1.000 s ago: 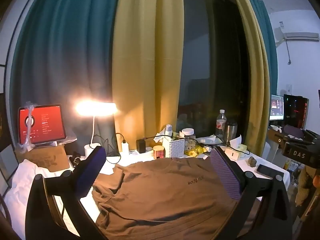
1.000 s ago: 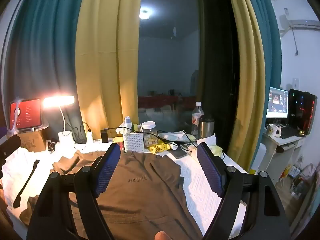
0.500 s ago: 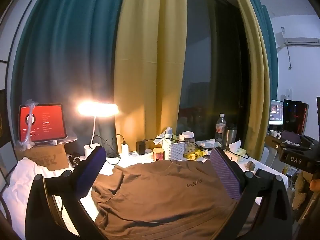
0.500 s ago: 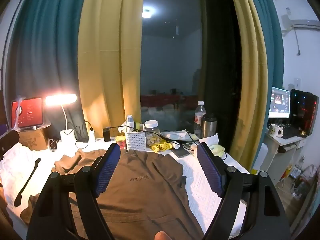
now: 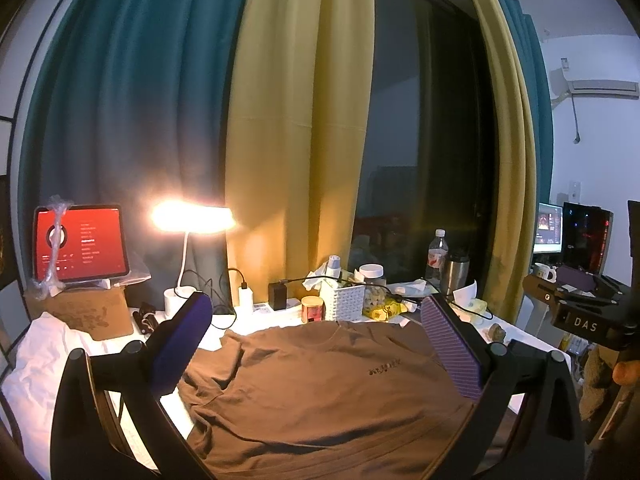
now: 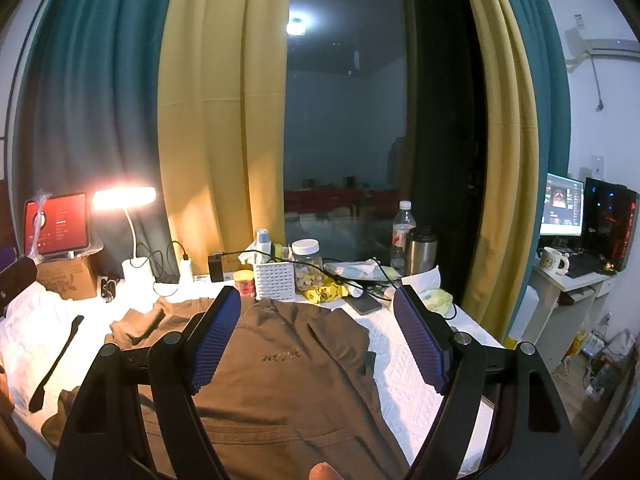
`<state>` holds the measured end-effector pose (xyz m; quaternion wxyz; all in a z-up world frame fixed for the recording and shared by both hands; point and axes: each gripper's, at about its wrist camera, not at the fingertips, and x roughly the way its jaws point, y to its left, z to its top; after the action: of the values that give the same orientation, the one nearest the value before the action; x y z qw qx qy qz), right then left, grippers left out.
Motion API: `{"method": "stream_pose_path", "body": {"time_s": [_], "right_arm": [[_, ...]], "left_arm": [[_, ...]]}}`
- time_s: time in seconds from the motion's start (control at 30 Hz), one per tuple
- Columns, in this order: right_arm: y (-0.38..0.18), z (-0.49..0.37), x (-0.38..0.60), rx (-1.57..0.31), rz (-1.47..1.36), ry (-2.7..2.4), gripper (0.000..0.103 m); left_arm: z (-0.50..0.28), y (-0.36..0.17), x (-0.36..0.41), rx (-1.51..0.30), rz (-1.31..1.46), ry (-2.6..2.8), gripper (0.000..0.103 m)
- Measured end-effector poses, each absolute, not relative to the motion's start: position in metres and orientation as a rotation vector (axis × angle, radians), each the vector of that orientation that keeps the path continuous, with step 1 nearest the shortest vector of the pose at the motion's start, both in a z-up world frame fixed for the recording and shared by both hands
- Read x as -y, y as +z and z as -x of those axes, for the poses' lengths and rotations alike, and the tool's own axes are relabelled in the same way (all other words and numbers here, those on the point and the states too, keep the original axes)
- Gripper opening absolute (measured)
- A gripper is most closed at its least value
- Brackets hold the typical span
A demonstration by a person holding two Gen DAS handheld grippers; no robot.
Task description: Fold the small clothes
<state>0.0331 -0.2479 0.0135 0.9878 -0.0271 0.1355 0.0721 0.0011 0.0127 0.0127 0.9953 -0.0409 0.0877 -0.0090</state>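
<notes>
A brown T-shirt lies spread front-up on a white textured cloth over the table, filling the lower centre of both wrist views; its collar points toward the window, a small line of dark lettering sits on the chest, and one sleeve is crumpled at lower left of the right wrist view. Left gripper hangs above the shirt, jaws spread wide, nothing between the purple pads — the shirt's chest shows in the gap. Right gripper likewise sits over the garment, blue pads far apart and empty, with a fingertip at the bottom edge of the frame. At the right edge of the left wrist view the other tool's black body marked "DAS" is visible. Behind the shirt, mid-frame, a row of clutter: a lit desk lamp at centre left, a tablet with a red screen propped on a cardboard box at far left, a white woven basket, a small candle jar, a clear jar with a white lid, a plastic water bottle and a steel tumbler. A dark strap-like strip lies on the cloth at lower left of the right wrist view. Teal and mustard curtains frame a dark window; a monitor and a mug stand on a desk at right — well apart from the shirt.
</notes>
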Motion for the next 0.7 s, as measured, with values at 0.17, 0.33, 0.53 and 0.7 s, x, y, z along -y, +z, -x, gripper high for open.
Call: {"method": "stream_pose_path", "body": {"time_s": [0.17, 0.33, 0.53, 0.7], "right_arm": [[0.0134, -0.0337, 0.2472, -0.275, 0.055, 0.144, 0.082], [0.0121, -0.0334, 0.2453, -0.276, 0.056, 0.145, 0.082], [0.0129, -0.0335, 0.246, -0.278, 0.056, 0.146, 0.082], [0.0112, -0.0326, 0.2436, -0.279, 0.058, 0.148, 0.082]], "left_arm": [[-0.0035, 0.0096, -0.0125, -0.183, 0.084, -0.019, 0.102], [-0.0014, 0.0075, -0.013, -0.18, 0.087, -0.024, 0.102], [0.0002, 0.006, -0.0126, -0.179, 0.086, -0.024, 0.102], [0.0009, 0.0063, -0.013, -0.181, 0.089, -0.029, 0.102]]}}
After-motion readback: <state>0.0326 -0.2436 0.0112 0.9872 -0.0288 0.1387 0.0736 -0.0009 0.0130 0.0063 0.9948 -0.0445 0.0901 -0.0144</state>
